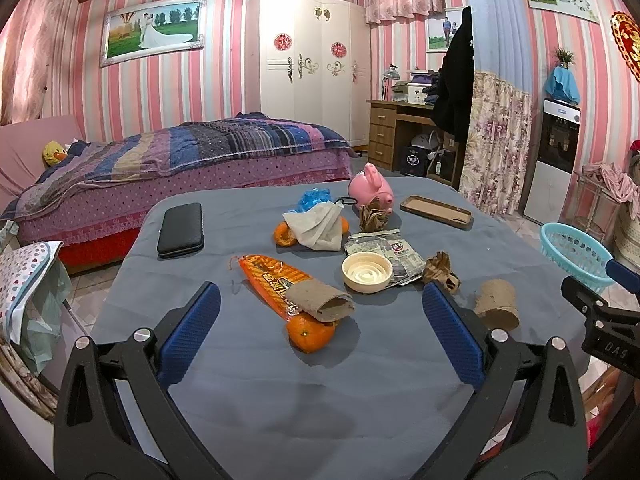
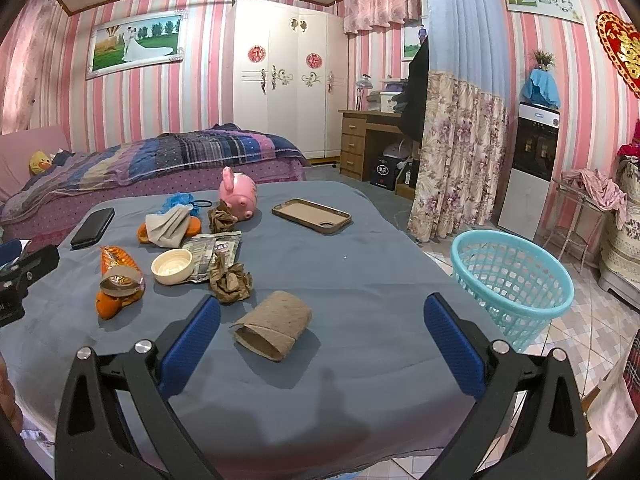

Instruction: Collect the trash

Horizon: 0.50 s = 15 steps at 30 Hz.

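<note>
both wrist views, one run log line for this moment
phase: start | left tool: open, empty | right tool: open, empty, cardboard tube ahead | basket: nothing seen inside, beside table

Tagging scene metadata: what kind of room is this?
A home bedroom, most likely. A made bed with a striped blanket, a white wardrobe and a wooden desk stand behind the cloth-covered table holding the trash.

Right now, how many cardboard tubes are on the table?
2. One cardboard tube lies between the open right gripper fingers; the other rests on the orange wrapper. None seem hidden.
</note>
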Each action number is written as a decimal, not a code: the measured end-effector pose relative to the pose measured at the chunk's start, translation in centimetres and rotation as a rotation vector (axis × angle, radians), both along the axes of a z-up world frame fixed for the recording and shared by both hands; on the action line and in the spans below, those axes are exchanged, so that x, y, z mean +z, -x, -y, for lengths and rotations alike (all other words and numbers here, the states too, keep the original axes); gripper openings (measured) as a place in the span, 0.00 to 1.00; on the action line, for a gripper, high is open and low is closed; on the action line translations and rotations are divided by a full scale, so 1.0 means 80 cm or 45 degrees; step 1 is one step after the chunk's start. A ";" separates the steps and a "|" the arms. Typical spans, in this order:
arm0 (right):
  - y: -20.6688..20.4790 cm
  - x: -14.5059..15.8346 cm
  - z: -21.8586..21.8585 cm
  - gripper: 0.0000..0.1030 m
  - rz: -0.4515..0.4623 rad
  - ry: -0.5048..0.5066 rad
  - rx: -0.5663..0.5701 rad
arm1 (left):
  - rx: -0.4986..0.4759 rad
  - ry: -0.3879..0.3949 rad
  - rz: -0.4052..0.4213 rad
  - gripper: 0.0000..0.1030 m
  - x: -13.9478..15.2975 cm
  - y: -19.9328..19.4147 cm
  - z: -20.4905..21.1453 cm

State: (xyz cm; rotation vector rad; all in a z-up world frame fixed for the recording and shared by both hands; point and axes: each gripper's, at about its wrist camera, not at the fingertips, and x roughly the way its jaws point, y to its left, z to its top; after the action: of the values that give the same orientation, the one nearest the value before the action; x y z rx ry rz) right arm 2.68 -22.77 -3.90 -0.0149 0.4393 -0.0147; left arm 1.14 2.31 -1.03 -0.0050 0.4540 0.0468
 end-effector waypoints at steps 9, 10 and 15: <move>-0.005 -0.004 0.005 0.96 -0.017 0.016 -0.011 | 0.031 0.006 -0.017 0.95 -0.005 -0.005 -0.006; -0.007 -0.005 0.008 0.96 -0.021 0.016 -0.011 | 0.040 0.006 -0.020 0.95 -0.007 -0.006 -0.008; -0.018 -0.016 0.009 0.96 -0.062 0.063 0.010 | 0.080 0.026 -0.065 0.95 -0.021 -0.012 -0.023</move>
State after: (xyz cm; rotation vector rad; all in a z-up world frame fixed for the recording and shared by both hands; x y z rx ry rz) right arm 4.13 -23.47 -5.21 -0.0657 0.4877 -0.0173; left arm 2.12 4.14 -2.74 -0.0380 0.5054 0.1042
